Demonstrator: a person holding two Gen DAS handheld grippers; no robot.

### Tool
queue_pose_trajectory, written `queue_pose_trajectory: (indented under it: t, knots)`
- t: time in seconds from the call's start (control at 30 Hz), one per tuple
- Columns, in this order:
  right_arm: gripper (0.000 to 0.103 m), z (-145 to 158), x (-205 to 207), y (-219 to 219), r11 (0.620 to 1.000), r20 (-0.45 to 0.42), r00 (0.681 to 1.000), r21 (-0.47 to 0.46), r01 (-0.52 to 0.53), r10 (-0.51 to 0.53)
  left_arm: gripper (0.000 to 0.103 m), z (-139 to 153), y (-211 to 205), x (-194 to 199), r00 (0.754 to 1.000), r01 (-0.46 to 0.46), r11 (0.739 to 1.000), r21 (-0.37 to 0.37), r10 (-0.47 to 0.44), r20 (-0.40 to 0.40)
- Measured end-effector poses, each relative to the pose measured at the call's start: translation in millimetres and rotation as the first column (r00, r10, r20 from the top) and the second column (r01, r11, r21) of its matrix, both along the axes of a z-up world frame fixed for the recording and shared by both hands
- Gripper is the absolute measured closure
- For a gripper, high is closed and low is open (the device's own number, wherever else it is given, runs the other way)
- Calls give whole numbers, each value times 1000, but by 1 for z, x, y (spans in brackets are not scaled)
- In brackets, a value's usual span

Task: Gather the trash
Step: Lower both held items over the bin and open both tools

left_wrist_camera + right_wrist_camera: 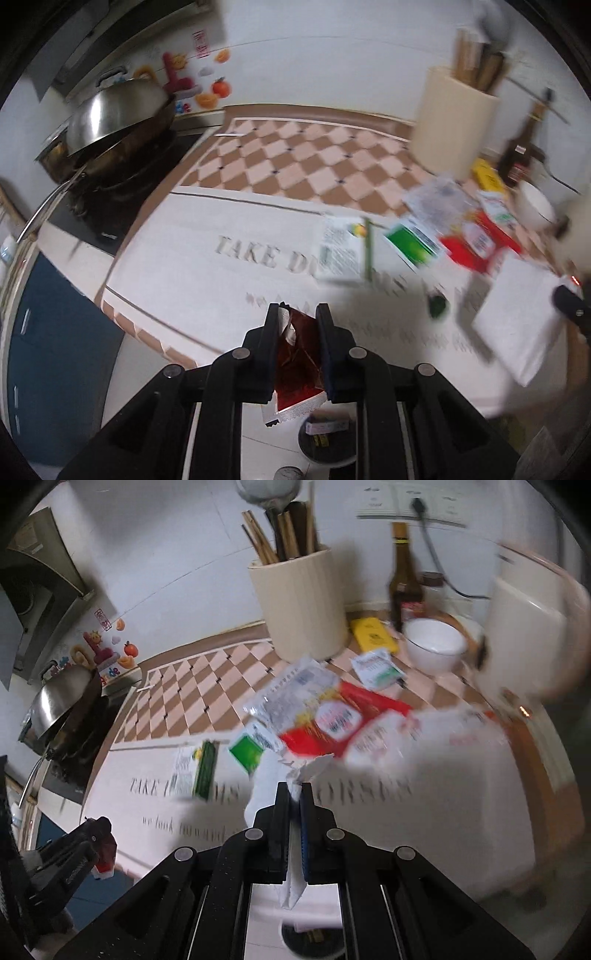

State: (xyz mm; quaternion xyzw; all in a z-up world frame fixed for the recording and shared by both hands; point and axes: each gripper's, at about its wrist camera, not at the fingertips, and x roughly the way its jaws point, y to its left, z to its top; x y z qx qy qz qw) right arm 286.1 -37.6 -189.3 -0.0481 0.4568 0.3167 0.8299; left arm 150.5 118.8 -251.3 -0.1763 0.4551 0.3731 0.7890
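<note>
Left wrist view: a red wrapper (297, 363) is clamped in the left gripper (297, 314) above the bin (327, 443); release should wait until centred.

Right wrist view: white paper (295, 856) is pinched by the right gripper (294, 794), bin (314, 939) below; remaining packets (332, 716) lie on the counter.

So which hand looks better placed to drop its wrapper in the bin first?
Left, probably. The left gripper pinches the dark red wrapper with the bin showing just below it. The right gripper holds a white wrapper above it too.
</note>
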Motion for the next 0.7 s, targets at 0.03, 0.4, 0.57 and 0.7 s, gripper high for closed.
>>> queue_pose_trajectory:
  t: [0.03,0.4,0.57,0.7]
  knots:
    - [98,0,-12,-9,1000,2,1000,-3,18,-18,88,0,-11,-9,999,35,999,-8,-35,3]
    - [98,-81,-140,-114,973,-73,978,-138,187,-198,88,-70,-101,-77,960,262,948,-178,-276,-57]
    - [98,-169,-168,-140,949,-154,960,-247,194,-236,88,-142,-118,-88,947,256,926,-278,-298,-121]
    - [98,-247,-178,-149,937,-229,939,-297,182,-255,88,-216,-120,-89,943,210,907,-364,-286,-169]
